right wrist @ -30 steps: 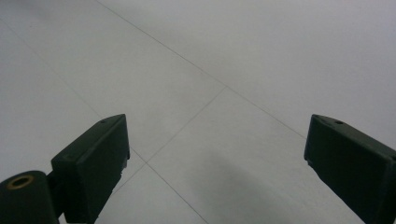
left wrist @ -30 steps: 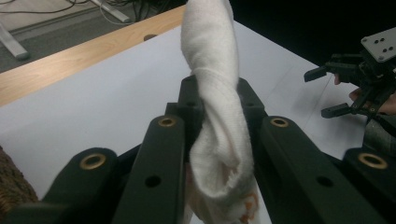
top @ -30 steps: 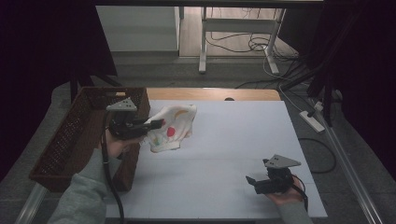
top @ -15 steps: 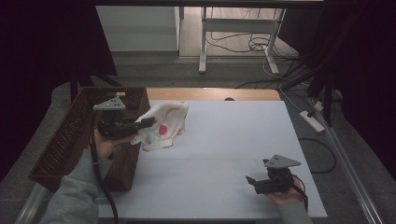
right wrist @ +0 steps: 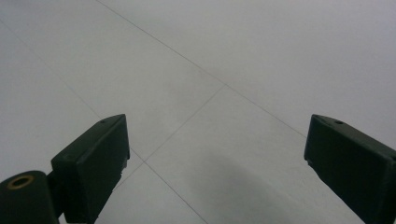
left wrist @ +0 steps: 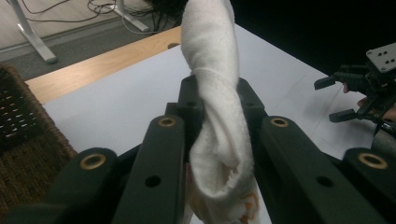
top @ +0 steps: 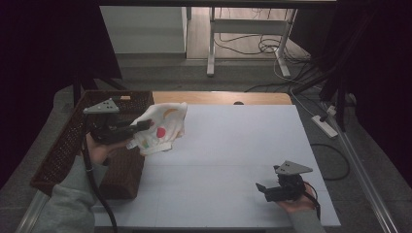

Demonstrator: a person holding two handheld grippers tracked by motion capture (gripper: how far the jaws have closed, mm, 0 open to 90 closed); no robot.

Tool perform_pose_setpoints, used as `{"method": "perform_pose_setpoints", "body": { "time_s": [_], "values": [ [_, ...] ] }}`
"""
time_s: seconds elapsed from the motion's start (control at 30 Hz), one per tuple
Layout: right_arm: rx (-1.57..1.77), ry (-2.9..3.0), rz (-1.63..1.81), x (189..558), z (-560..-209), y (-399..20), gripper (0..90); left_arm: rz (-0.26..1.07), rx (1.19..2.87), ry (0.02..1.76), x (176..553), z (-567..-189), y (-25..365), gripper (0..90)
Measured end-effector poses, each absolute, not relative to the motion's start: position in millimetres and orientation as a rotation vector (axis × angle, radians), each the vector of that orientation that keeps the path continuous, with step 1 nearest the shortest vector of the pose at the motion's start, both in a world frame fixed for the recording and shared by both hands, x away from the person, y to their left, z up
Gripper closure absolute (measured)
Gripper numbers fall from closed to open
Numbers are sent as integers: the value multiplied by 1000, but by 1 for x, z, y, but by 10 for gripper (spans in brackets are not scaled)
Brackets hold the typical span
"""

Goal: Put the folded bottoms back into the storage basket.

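Since half a second ago, we see the left gripper (top: 142, 127) carry the white cloth (top: 163, 127) farther over the wicker basket (top: 63, 145) edge in the high view. Left gripper view: jaws pinch the cloth. Right gripper view: jaws spread wide above the white table (right wrist: 224, 56).

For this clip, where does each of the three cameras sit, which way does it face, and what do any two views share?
High view: above the person's side, looking forward and down on the white table; both forearms enter from below.
Left gripper view: rides the left gripper, looking along jaws shut on the white cloth toward the far table edge.
Right gripper view: rides the right gripper, facing down at bare tabletop, jaws apart.
Shared: high and left gripper views both show cloth, wicker basket and right gripper.
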State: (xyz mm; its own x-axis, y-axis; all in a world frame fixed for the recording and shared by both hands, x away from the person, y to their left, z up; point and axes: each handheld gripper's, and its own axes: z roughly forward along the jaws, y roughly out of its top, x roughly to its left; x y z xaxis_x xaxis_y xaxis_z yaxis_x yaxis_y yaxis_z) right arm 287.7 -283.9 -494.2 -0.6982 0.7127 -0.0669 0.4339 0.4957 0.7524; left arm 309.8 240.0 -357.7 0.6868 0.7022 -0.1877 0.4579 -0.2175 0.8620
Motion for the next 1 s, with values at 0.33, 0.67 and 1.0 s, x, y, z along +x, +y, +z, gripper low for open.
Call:
{"method": "perform_pose_setpoints", "body": {
  "time_s": [0.33,0.67,1.0],
  "values": [
    [955,2376,1038,288,-494,-283,70,311,1850,933,306,-356,253,771],
    [956,2374,1038,288,-495,-284,70,335,1829,958,300,-351,269,771],
    [954,2378,1034,288,-494,-284,70,357,1808,990,295,-349,285,771]
  ]
}}
